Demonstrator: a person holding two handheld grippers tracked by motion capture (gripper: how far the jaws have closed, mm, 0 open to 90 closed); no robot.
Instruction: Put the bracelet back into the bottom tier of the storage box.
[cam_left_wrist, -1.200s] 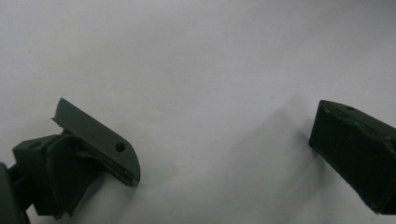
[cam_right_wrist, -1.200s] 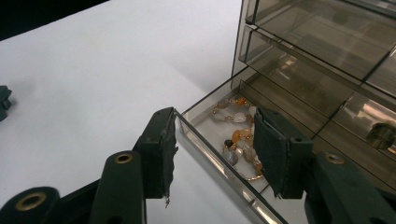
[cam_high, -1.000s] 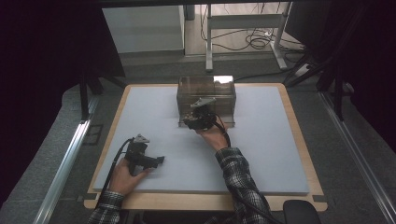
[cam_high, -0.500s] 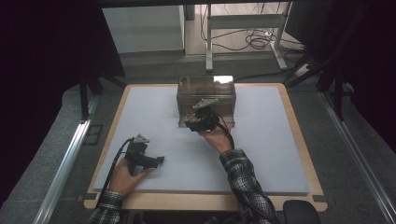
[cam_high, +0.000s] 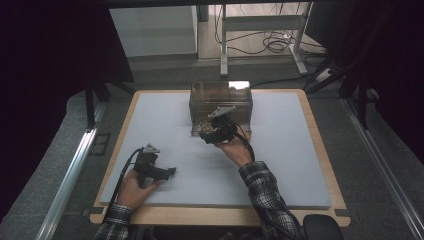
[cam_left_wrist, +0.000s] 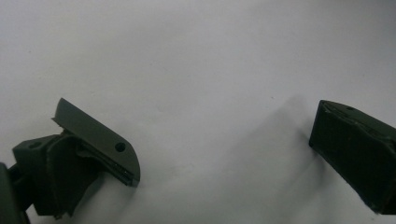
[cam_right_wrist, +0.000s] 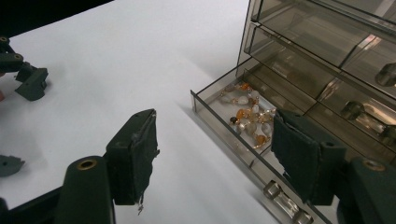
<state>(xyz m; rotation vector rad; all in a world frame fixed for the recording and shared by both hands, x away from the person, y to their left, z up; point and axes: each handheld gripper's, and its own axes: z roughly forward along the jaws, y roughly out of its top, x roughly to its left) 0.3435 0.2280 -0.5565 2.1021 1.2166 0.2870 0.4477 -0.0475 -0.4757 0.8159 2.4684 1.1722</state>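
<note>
A smoky clear drawer cabinet (cam_high: 220, 97) stands at the back middle of the pale mat. Its bottom drawer (cam_right_wrist: 219, 126) is pulled out and holds a string of orange, white and brown beads (cam_right_wrist: 245, 114). My right gripper (cam_high: 216, 131) hovers at the drawer's front. In the right gripper view, the right gripper (cam_right_wrist: 219, 158) is open: its jaws have just been opening, with nothing pressed between the pads. The drawer's clear handle (cam_right_wrist: 286, 204) lies below the right jaw. My left gripper (cam_high: 172, 171) rests on the mat at the front left. It (cam_left_wrist: 224, 154) is wide open and empty.
The mat (cam_high: 300, 165) covers a wooden table with a rim (cam_high: 320, 125) around it. The cabinet's upper drawers (cam_right_wrist: 327, 42) are shut. Dark curtains flank the table. Desk legs and cables (cam_high: 270, 45) lie beyond the far edge.
The right hand has shifted slightly at the cabinet's front. The left hand and its gripper have stayed in place.
</note>
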